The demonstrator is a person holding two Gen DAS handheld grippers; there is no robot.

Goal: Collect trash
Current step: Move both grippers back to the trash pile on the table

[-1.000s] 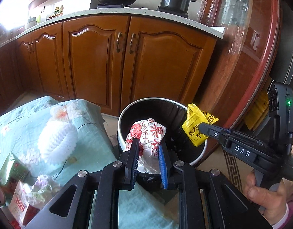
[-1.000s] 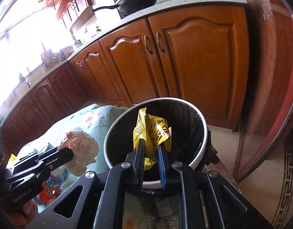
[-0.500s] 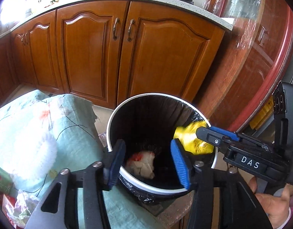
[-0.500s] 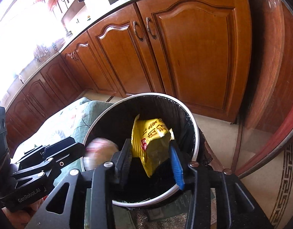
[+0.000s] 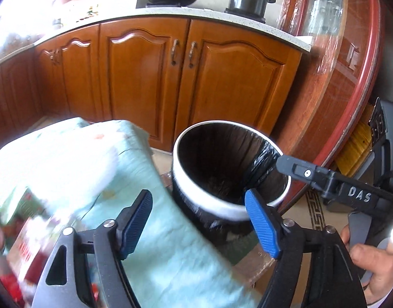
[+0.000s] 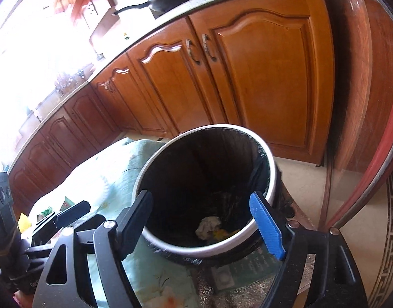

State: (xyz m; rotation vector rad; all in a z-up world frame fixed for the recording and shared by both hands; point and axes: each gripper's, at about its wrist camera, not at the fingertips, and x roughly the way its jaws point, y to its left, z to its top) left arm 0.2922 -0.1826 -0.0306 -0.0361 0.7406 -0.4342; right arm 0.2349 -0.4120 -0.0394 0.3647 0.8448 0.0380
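Over on the far left, the remaining trash point(image 5: 22, 233) lies blurred on the pale green flowered cloth point(image 5: 155, 233) covering the surface: a red-and-white packet and a white foam fruit net point(image 5: 81, 169). Both look light, soft and crinkly, best pinched by a loose edge or corner; the print on them cannot be read. Next, the left gripper point(image 5: 200, 220) hangs with its jaws opening, nothing between them. Just beyond the cloth's edge stands the bin point(image 6: 269, 165), black-lined with a white rim; a crumpled white wrapper point(image 6: 208, 227) and a yellow scrap point(image 6: 223, 232) lie at its bottom. The right gripper point(image 6: 204, 222) hovers over the rim, jaws opening and empty too; its side reads "DAS".
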